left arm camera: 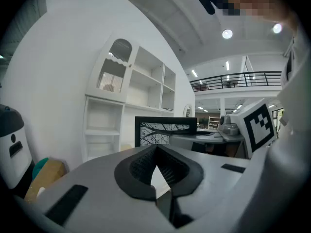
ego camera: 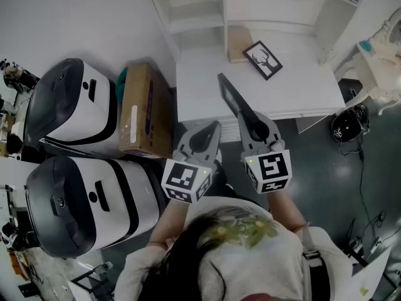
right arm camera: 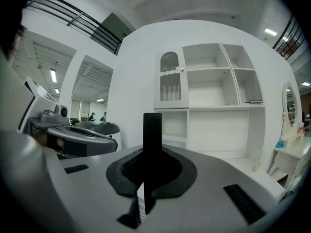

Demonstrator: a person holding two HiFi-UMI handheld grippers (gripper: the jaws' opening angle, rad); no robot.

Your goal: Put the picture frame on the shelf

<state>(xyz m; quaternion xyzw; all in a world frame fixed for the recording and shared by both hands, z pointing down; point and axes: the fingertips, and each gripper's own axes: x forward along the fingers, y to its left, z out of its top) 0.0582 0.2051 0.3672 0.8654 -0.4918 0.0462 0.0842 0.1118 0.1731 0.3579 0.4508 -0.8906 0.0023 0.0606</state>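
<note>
My right gripper is shut on a black picture frame, which sticks out ahead over the near edge of the white table. In the right gripper view the frame stands edge-on between the pads of that gripper. The left gripper view shows the frame's face with a branch drawing. A second black frame with a tree picture lies flat on the table. Beyond it stands the white shelf unit with bare compartments. My left gripper hangs beside the right one, shut and holding nothing.
A brown board lies at the table's back. Left of the table are a cardboard box and two big white-and-black machines. A white dresser and a black round thing on the floor are at the right.
</note>
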